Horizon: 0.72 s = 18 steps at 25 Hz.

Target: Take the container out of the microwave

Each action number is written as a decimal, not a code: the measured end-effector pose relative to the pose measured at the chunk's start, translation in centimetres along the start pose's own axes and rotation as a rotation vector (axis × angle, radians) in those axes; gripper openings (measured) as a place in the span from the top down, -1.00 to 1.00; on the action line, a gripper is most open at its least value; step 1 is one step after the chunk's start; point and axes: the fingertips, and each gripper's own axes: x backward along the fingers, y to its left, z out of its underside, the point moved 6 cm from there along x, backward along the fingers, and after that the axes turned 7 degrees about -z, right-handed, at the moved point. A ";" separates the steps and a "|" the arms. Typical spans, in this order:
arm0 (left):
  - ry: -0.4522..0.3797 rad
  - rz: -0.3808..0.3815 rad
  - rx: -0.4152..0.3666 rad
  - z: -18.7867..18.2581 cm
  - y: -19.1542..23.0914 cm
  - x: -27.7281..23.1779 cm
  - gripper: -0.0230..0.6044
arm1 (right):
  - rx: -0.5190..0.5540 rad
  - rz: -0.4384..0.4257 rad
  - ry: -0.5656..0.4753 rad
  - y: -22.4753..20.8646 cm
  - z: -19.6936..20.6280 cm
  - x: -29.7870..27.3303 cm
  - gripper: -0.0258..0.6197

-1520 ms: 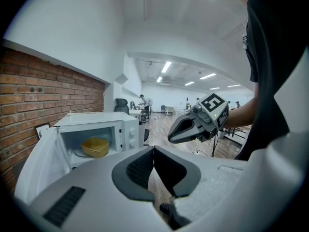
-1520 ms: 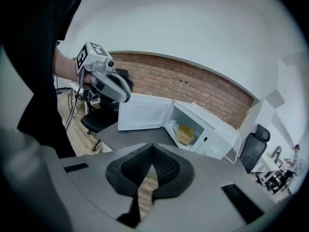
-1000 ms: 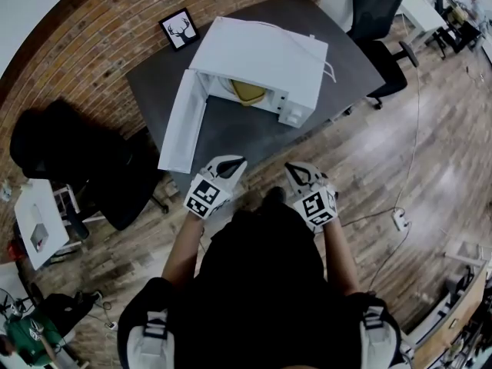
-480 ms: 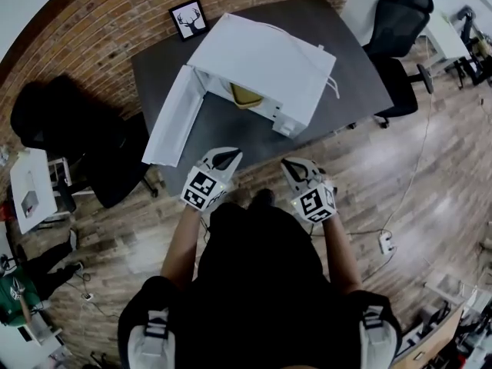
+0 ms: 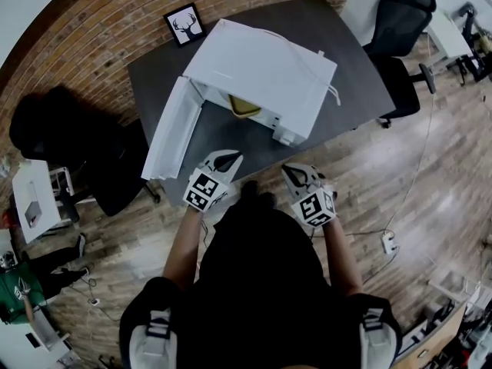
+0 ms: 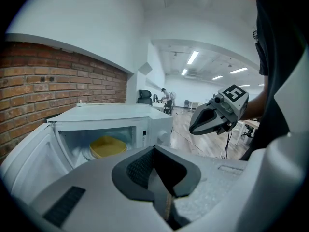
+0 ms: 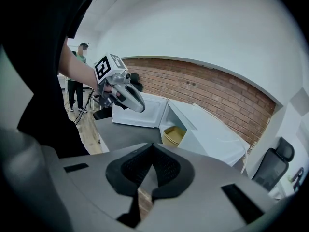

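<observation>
Left gripper [image 5: 229, 158] and right gripper [image 5: 294, 170]: fingers closed, empty.
We may shove the yellow plastic container [image 5: 246, 107] farther into the white microwave [image 5: 261, 60] unless they open.

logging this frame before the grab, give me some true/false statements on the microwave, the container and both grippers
1. The microwave door is open. True.
2. The yellow container sits on the table outside the microwave. False: it is inside the microwave.
3. The left gripper grips the container. False: its jaws are together on nothing, short of the microwave.
4. The right gripper is shut and empty. True.
5. A framed picture stands on the table behind the microwave. True.
</observation>
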 end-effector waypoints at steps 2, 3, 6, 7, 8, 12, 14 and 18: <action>0.008 0.016 -0.005 0.0 1.2 -0.6 0.92 | 0.003 0.008 0.018 -0.3 -0.5 -0.5 0.92; 0.010 0.025 -0.004 0.1 1.8 -1.0 0.92 | 0.004 0.013 0.027 -0.3 -0.8 -0.7 0.92; -0.019 0.045 0.032 -0.4 3.8 -2.5 0.92 | 0.005 0.022 0.053 -0.8 -1.2 -1.3 0.92; -0.033 0.050 0.044 -0.7 4.5 -3.1 0.92 | 0.004 0.024 0.060 -1.0 -1.2 -1.6 0.92; -0.042 0.055 0.049 -1.0 5.0 -3.6 0.92 | 0.003 0.026 0.065 -1.1 -1.1 -1.8 0.92; -0.032 0.078 0.023 -0.7 6.8 -5.6 0.92 | -0.027 0.060 0.071 -1.7 -0.6 -2.4 0.92; -0.004 0.086 -0.012 -0.1 7.4 -6.5 0.92 | -0.046 0.080 0.075 -2.1 -0.6 -2.4 0.92; 0.077 0.099 -0.158 1.7 8.1 -8.4 0.92 | -0.059 0.105 0.095 -2.5 -0.7 -2.5 0.92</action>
